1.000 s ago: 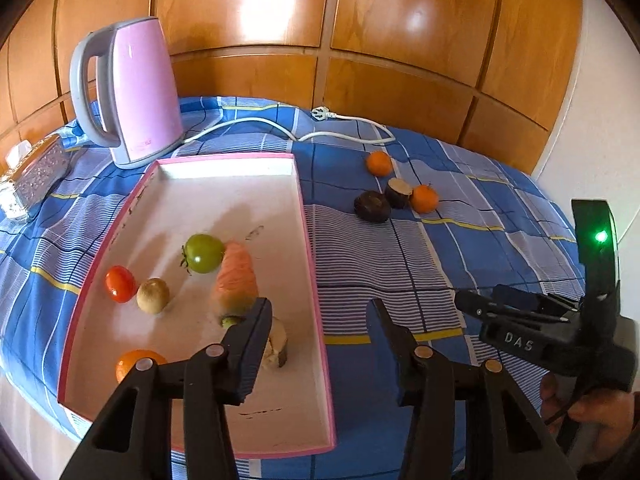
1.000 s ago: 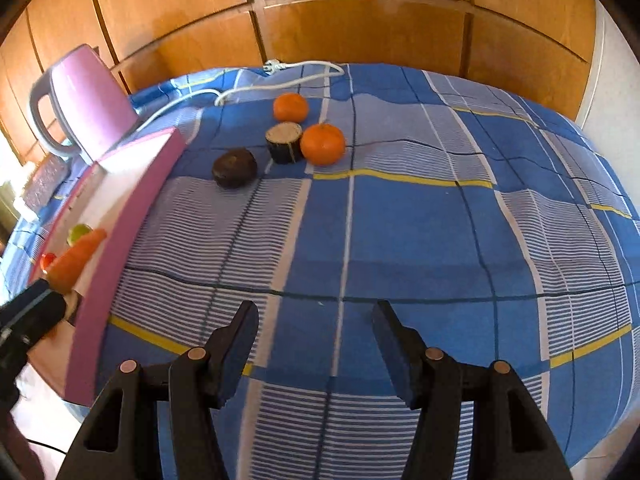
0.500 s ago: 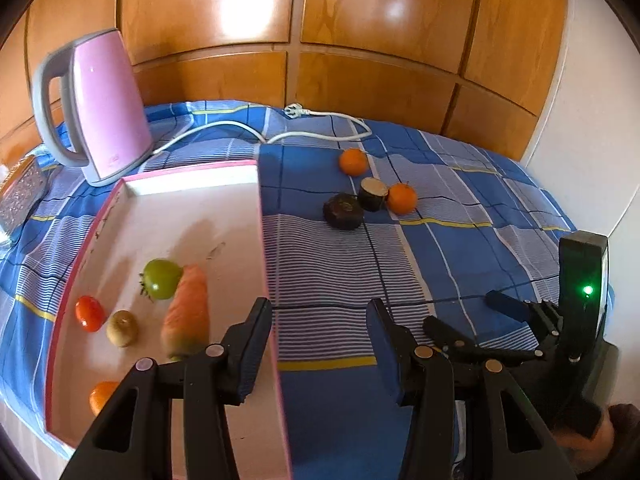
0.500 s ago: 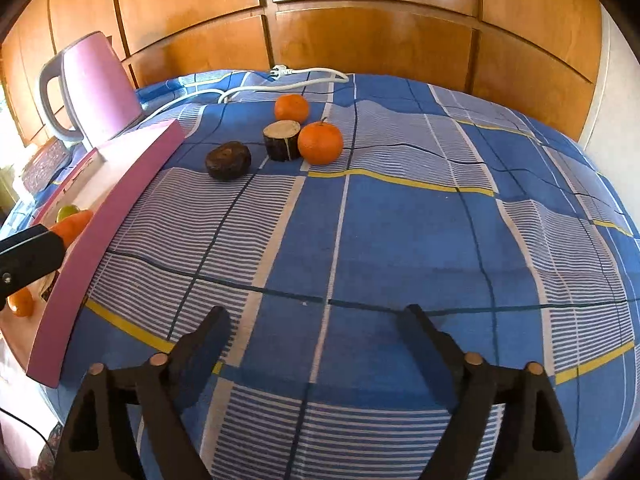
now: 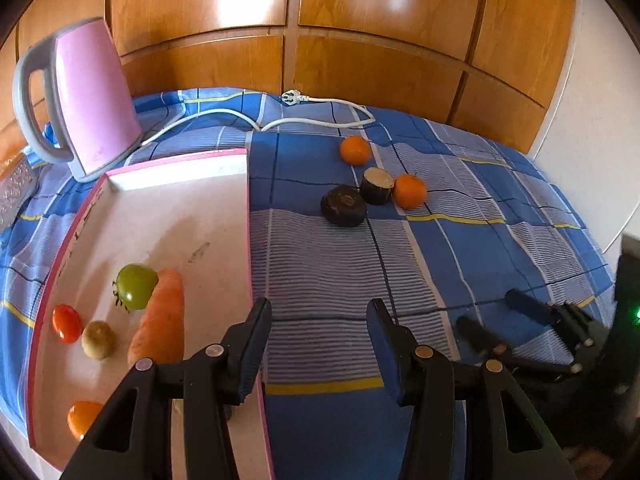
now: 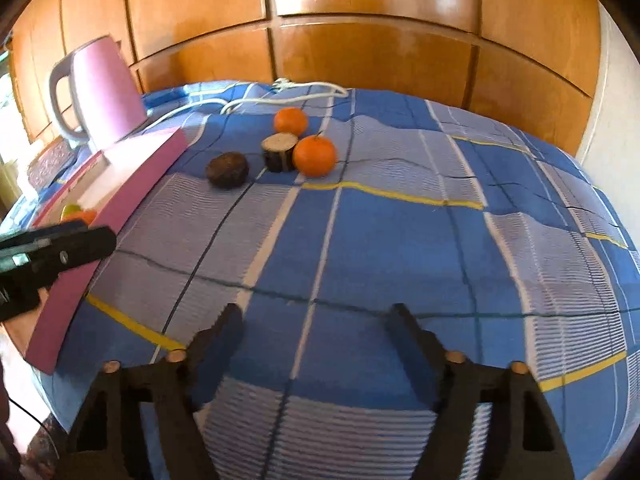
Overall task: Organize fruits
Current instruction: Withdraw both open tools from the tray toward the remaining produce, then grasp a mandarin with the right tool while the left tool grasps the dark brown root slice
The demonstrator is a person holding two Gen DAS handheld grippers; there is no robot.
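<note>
Fruit sorting looks about half done, I judge: my tray at left of the left-wrist frame holds five pieces (green tomato, carrot, red tomato, kiwi, orange piece). Four wait on the cloth at upper centre: two oranges and two dark pieces. My left gripper and right gripper both gape wide, empty.
</note>
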